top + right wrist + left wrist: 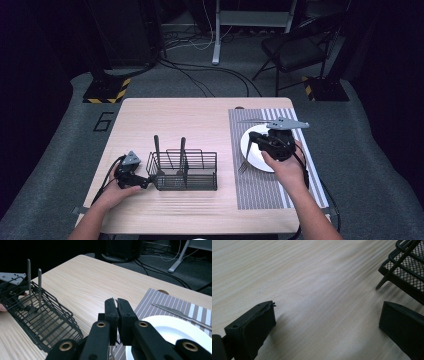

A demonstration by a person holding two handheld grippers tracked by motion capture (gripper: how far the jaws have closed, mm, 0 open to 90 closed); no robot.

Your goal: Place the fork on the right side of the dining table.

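Right gripper (115,301) jaws hiding fork (244,165)

Left gripper (142,181): low at the table, jaws wide apart, nothing between them.
Left hand (116,192): wrapped around the gripper body.
Right gripper (116,305): jaws pressed together, tilted downward.
Right hand (286,167): grips from behind, forearm angled inward.

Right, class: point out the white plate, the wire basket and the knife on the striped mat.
white plate (172,331), right gripper view, bare centre.
wire basket (200,181), high view, front mesh wall.
knife (172,311), right gripper view, mid-blade.
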